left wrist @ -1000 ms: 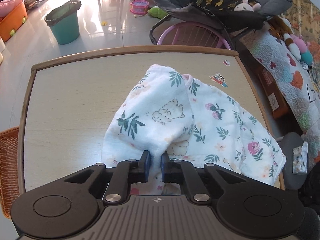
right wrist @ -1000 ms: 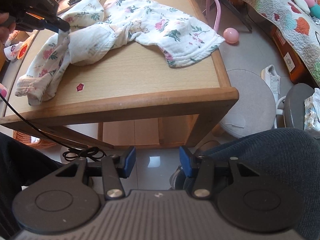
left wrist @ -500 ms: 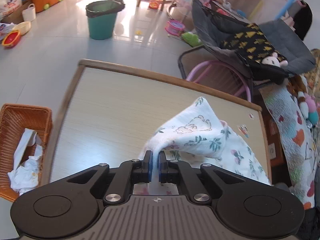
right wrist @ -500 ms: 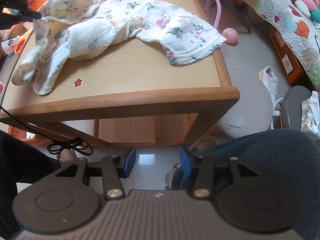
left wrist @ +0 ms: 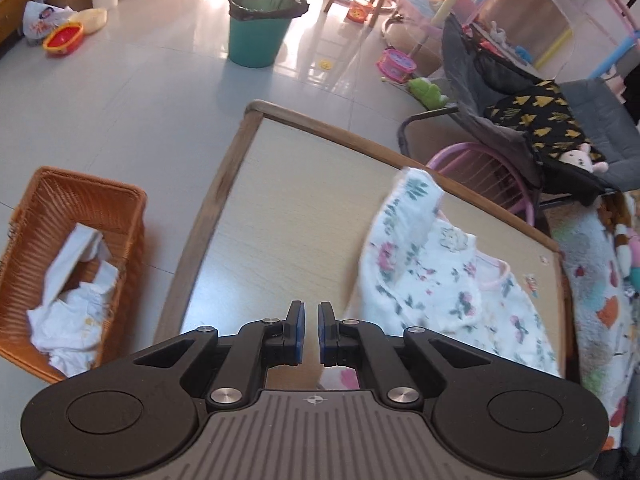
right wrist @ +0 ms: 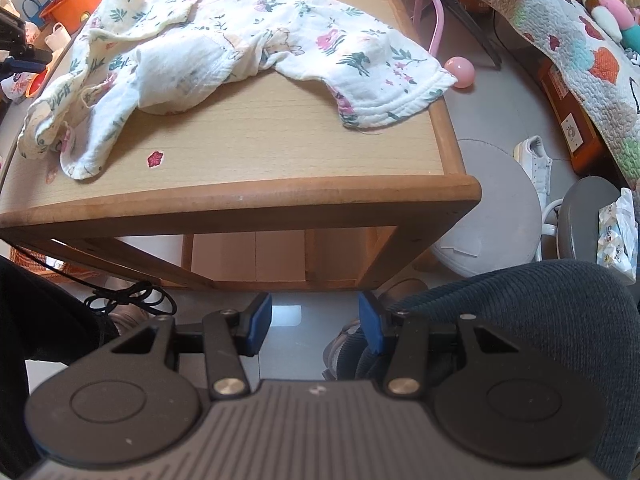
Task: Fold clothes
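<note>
Left wrist view: the left gripper [left wrist: 311, 332] hangs over the near part of the wooden table [left wrist: 288, 216]. Its jaws have just been opening and now stand slightly parted, a narrow gap between the blue pads with bare tabletop showing through it; no cloth is between them. The floral garment [left wrist: 436, 272] lies on the table at 2 o'clock from the fingertips, its left edge close beside the right finger (the cloth is blurred here, so fine folds cannot be read). This view alone shows the floor at 9 o'clock: an orange wicker basket [left wrist: 92, 208] holding white cloth [left wrist: 76, 296], and at 12 o'clock a teal bin [left wrist: 260, 28] with a dark liner.

Right wrist view: the right gripper [right wrist: 316, 320] sits below the table's front edge, pointing at the floor, next to a knee in dark blue ribbed fabric [right wrist: 520, 320]. Its jaws are spread about halfway and hold nothing. This view alone shows the whole garment [right wrist: 240, 48]: it is spread crumpled across the tabletop from 10 o'clock to 1 o'clock, one hemmed end [right wrist: 400, 100] at the right table edge, the narrow ends [right wrist: 60, 136] bunched near the left edge. A flower sticker [right wrist: 155, 158] lies on the bare wood just in front of the cloth. At the far left edge, a dark part of the left gripper [right wrist: 20, 52] is visible (its jaws cannot be read from here). A pink ball [right wrist: 459, 68] rests on the floor beyond the table's right side.
</note>
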Demonstrator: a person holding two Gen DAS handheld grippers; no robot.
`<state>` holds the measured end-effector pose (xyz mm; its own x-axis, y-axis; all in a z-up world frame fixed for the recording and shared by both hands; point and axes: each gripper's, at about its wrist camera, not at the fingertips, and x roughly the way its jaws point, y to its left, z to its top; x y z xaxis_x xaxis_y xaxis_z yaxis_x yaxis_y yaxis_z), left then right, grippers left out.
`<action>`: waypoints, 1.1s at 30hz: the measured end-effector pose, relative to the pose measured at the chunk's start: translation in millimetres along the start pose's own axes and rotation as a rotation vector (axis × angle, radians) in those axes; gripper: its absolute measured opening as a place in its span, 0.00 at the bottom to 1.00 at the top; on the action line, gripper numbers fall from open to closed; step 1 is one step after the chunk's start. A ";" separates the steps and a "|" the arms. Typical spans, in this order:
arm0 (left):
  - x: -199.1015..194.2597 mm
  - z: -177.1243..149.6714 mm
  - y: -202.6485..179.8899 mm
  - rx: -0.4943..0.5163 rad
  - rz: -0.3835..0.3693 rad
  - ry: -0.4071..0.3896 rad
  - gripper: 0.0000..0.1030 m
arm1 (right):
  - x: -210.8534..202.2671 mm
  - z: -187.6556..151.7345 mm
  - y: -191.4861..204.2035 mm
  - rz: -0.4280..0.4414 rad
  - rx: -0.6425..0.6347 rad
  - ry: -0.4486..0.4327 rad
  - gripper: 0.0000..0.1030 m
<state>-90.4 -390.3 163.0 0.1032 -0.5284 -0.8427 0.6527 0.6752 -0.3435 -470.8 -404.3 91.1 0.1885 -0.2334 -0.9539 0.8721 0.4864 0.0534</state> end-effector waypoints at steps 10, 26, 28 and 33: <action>-13.5 -75.1 -21.1 0.159 -0.031 0.073 0.53 | -8.0 -0.2 11.1 -0.005 -0.054 -0.031 0.46; -46.9 -132.5 0.0 0.137 -0.060 0.094 0.53 | -17.0 87.1 89.0 0.229 0.004 -0.076 0.46; -51.9 -144.5 3.3 0.133 -0.088 0.104 0.53 | -9.8 95.8 101.1 0.222 0.011 -0.069 0.46; -54.5 -169.4 12.5 0.114 -0.092 0.130 0.54 | 7.4 106.0 118.3 0.202 0.043 -0.035 0.46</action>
<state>-215.0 -265.9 134.3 -0.0541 -0.5094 -0.8589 0.7366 0.5604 -0.3787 -318.3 -437.8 121.7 0.3767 -0.1641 -0.9117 0.8332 0.4902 0.2560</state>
